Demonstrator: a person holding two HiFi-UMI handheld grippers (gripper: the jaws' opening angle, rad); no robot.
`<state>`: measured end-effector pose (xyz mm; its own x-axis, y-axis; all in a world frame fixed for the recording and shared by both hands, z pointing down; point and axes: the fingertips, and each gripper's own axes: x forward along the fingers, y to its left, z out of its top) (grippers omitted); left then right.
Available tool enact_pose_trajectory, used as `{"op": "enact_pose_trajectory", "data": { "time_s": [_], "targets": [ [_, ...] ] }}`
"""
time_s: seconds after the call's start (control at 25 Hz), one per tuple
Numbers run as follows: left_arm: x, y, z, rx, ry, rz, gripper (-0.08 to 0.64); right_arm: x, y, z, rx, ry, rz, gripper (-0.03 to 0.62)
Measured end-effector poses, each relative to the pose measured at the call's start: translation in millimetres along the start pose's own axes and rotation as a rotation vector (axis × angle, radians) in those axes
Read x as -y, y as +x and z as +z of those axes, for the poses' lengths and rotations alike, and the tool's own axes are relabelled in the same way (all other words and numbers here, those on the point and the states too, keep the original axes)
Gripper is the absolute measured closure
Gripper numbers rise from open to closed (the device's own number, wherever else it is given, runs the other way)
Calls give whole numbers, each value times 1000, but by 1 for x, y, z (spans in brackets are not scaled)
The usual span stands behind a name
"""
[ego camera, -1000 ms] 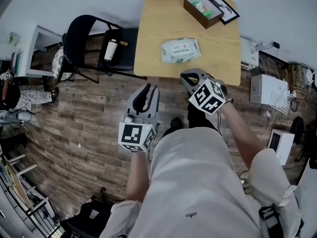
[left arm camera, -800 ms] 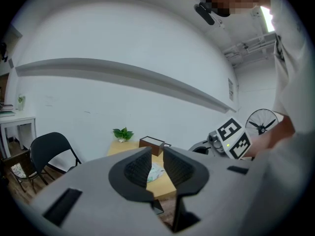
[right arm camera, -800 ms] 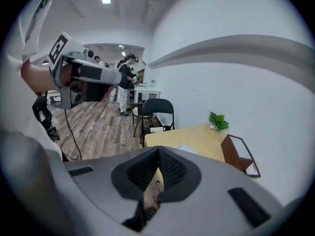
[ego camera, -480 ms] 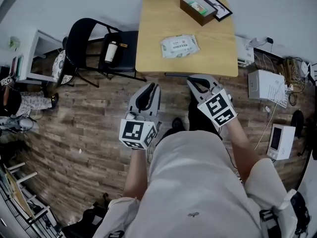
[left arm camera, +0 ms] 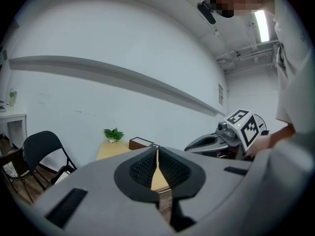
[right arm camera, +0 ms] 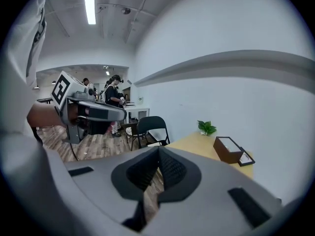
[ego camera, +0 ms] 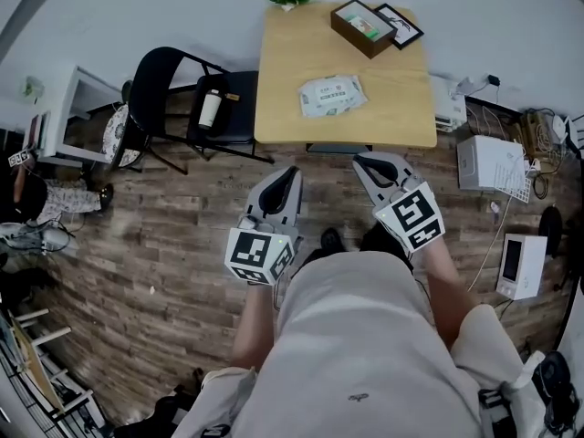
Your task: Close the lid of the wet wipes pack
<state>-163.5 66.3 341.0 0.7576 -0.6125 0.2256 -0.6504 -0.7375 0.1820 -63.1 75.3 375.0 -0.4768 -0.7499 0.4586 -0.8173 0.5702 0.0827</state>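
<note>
Left gripper [ego camera: 289, 172], jaws just closing on nothing (right gripper [ego camera: 364, 161] shut)

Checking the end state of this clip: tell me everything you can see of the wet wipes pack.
The wet wipes pack is a soft, pillowy white packet with pale green print. It lies flat and slightly askew near the middle of the wooden table. Only the table touches it. Its top looks flat, but the lid is too small to confirm shut.
</note>
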Motion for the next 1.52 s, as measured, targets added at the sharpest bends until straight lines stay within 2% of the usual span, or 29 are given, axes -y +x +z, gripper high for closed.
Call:
{"op": "enact_pose_trajectory", "data": {
  "time_s": [0.32,0.68,1.12,1.52],
  "targets": [
    [18,8,9,2,8,-22,552,8,-29,16,89,100,-38,592],
    [48,19,10,-4,9,-69,552,17,-61,15,155,189,-73,594],
    [66,22,15,-2,23,-86,552,25,-77,-8,139,224,-99,594],
    [65,17,14,-4,37,-78,552,22,-79,-2,147,194,-106,594]
  ]
}}
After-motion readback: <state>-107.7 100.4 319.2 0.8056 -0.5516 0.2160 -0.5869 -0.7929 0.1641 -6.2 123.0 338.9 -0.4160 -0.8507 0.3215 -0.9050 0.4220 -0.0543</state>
